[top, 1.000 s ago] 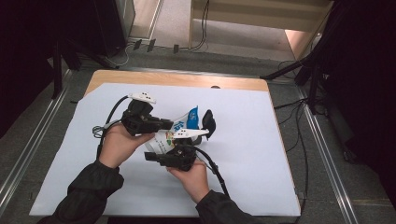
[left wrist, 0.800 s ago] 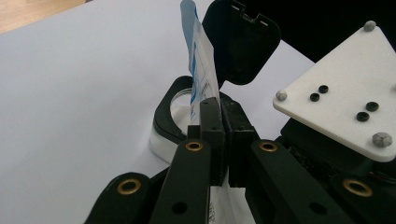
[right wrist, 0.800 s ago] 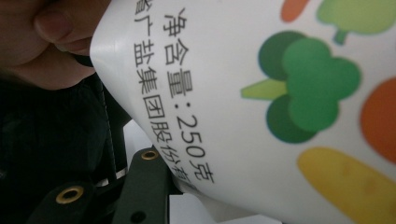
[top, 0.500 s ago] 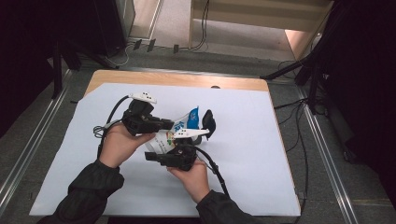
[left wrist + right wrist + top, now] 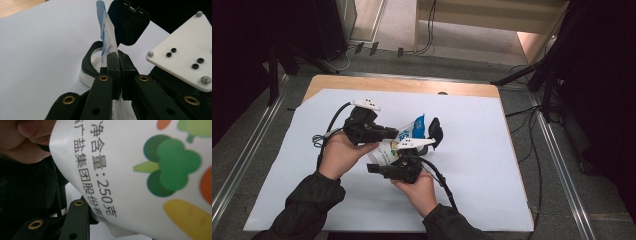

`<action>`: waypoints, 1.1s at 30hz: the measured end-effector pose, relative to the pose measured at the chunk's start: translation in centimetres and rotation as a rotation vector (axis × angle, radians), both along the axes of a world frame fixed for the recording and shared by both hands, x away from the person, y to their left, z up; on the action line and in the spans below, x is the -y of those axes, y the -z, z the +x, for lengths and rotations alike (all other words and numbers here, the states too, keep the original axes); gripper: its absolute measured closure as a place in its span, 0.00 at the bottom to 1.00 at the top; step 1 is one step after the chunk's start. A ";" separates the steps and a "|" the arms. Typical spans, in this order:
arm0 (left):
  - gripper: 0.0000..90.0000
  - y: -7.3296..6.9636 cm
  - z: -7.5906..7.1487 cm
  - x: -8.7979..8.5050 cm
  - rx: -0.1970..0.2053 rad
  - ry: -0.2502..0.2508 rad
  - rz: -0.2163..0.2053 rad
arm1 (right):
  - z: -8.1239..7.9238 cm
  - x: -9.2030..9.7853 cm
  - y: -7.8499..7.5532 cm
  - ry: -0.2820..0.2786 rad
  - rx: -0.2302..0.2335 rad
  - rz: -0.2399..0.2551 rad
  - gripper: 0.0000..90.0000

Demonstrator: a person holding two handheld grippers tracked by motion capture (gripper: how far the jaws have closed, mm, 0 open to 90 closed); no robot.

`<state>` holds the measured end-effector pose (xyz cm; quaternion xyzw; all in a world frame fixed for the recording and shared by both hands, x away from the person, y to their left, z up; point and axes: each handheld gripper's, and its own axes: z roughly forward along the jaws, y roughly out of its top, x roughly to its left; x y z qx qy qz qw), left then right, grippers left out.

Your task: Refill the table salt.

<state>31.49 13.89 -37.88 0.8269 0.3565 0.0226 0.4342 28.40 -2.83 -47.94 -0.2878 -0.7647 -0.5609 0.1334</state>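
Hands meet at the middle of the high view, both grippers working one white pouch (image 5: 388, 149) with a blue top edge and printed vegetables. Left gripper (image 5: 394, 134) has its jaws pinched right down on the thin upper edge of the pouch; in the left gripper view the pads are squeezed flat on the film (image 5: 108, 40), which stands up on edge between them. Right gripper (image 5: 105, 220) is only partly closed, with the pouch's bulging printed side pressed up against its one visible jaw; can't tell if it's actually clamping or just cradling. Just past the pouch sits a small container with a black rim (image 5: 88, 61) and its black flip lid (image 5: 128, 21) standing open, right beside the pouch's blue corner, so it's tight there. The white sheet (image 5: 492, 165) covering the table has loads of bare space to the right and toward the lower left of the frame. A strip of wooden tabletop (image 5: 412, 86) shows along the far edge, and a metal rail (image 5: 557, 165) runs down the right side beyond the sheet's edge. Cables trail off both grippers toward the bottom of the frame.
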 end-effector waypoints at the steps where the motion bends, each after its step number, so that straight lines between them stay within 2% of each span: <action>1: 0.99 0.0 0.0 0.0 0.000 0.000 -0.001 | 0.0 0.0 0.0 0.001 0.000 -0.002 0.72; 8: 0.99 0.1 0.0 0.1 -0.003 0.002 -0.004 | 0.0 0.0 0.0 0.005 0.007 -0.015 0.73; 23: 0.93 0.1 0.1 0.0 -0.018 0.001 -0.019 | 0.1 0.2 -0.1 0.012 -0.020 0.018 0.75; 33: 0.88 -0.1 0.0 -0.2 -0.023 0.008 -0.042 | 0.1 0.3 -0.2 0.010 -0.021 0.038 0.75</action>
